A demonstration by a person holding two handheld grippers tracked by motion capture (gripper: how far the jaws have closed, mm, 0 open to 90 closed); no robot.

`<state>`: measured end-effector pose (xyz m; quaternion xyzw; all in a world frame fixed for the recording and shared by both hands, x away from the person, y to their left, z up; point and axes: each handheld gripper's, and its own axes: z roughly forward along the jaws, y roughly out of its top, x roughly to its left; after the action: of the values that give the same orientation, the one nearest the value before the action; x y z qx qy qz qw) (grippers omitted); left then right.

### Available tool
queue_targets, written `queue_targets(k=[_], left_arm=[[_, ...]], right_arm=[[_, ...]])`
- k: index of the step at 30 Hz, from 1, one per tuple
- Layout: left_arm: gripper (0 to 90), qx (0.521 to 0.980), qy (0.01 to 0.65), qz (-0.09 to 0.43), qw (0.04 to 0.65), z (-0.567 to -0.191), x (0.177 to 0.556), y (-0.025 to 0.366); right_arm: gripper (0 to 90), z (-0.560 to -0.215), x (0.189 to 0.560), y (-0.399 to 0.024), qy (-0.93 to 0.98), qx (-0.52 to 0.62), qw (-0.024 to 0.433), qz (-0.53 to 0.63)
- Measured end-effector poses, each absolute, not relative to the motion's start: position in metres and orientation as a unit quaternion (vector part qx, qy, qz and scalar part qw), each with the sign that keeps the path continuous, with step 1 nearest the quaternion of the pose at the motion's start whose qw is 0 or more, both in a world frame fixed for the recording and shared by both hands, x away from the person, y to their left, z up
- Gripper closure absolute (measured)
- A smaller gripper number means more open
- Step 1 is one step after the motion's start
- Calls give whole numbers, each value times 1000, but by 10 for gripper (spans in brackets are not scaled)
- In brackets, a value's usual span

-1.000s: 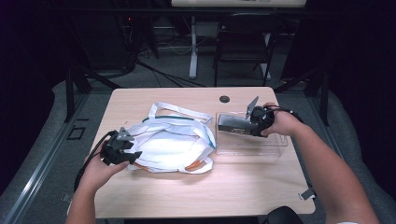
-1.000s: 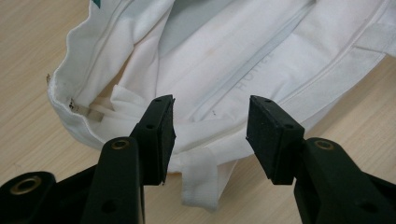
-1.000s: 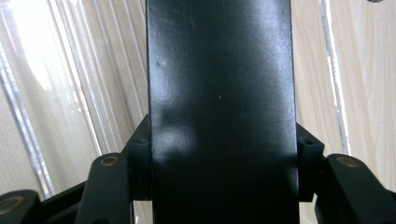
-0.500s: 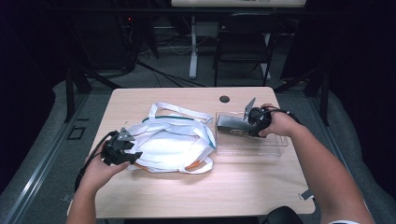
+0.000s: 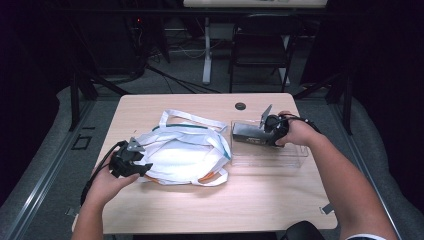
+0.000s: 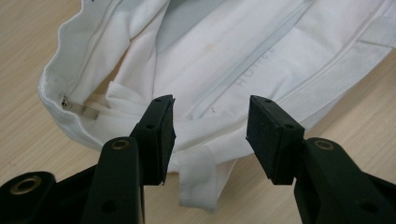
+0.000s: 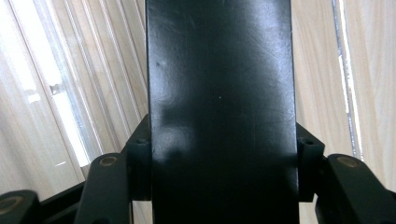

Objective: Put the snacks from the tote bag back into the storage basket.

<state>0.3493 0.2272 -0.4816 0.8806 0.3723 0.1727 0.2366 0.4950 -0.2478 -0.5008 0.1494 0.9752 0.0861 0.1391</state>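
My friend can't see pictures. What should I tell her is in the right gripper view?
A wide, flat black box is squeezed between the right gripper's two black jaws and runs up the middle of the picture. Behind it are the ridged walls of a clear plastic bin on the pale wooden table.

A wide black slab (image 7: 222,107) sits clamped between the two fingers (image 7: 139,163), over clear plastic ridges (image 7: 70,93).
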Motion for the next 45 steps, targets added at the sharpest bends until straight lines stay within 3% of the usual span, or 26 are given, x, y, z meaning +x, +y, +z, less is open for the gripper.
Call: queue_targets(k=[45], left_arm=[[509, 883, 370, 171, 230, -487, 350, 225]], right_arm=[[385, -522, 500, -245, 974, 172, 131, 72]])
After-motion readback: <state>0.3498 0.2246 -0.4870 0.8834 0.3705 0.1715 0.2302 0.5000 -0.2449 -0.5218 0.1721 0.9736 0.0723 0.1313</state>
